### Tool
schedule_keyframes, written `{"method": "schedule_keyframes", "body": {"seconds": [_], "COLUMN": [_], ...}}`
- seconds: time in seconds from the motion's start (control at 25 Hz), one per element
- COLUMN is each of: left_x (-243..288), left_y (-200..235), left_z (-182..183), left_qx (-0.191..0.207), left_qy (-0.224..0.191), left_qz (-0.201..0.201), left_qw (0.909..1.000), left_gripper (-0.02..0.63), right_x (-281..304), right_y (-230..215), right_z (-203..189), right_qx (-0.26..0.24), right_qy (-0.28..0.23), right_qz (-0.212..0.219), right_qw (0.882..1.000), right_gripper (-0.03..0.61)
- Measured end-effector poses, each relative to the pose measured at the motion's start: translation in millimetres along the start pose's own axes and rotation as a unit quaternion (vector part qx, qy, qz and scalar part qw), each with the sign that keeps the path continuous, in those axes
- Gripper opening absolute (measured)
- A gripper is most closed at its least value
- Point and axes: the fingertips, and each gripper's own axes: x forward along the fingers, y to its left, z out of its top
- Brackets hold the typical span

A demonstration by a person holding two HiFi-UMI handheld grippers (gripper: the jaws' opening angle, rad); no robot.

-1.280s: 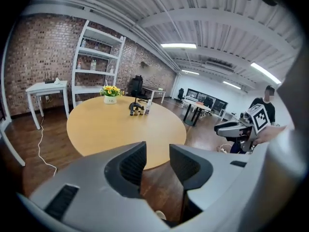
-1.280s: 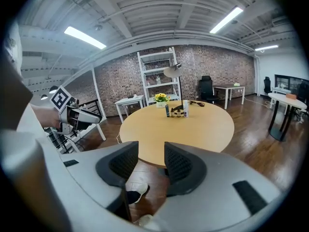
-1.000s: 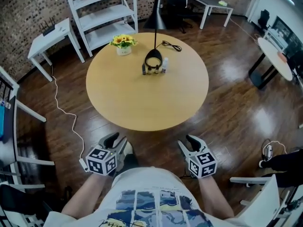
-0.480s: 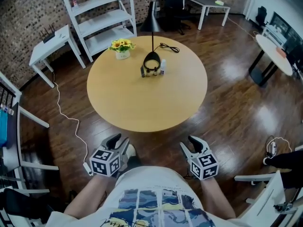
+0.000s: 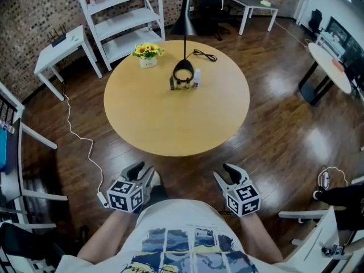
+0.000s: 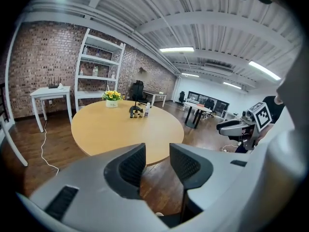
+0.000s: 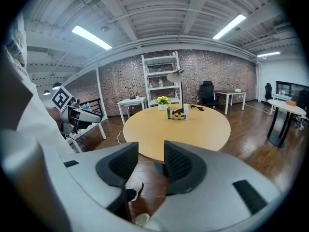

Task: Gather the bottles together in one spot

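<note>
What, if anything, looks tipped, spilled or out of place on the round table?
Nothing stands out. The bottles stand upright in one tight cluster at the foot of the lamp. The flower pot is upright near the far edge, and the table shows no spill. The left gripper and right gripper are open, empty.

The bottles (image 5: 186, 85), perhaps four, are too small to tell apart

Bottles (image 5: 184, 84) clustered on the desk (image 5: 170, 124)
Several small ones stand upright in a tight row at the far side, a dark bottle (image 5: 172, 84) at left and a taller white bottle (image 5: 197, 78) at right.
</note>
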Motion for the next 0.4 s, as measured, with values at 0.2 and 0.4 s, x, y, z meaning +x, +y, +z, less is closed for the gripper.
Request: {"method": "schedule_keyframes", "body": {"seconds": [0.2, 0.4], "left_x": [0.8, 2.2], "left_y": [7.2, 19.3], "left_z": [-8.2, -11.1], "left_qx": [-0.004, -0.007], "left_qy": [0.005, 0.009], "left_qz": [0.003, 0.007], "left_qw": [1.0000, 0.9999], "left_gripper": [0.155, 0.154], "right_x": [6.9, 15.3], "right_y": [1.8, 7.1], "right_z": [-1.9, -2.7], "right_qx": [-0.002, -0.004], "right_qy": [0.008, 0.015], "right_qz": [0.002, 0.006], "right_qw": [1.000, 1.000], "right_gripper": [0.193, 0.193]}}
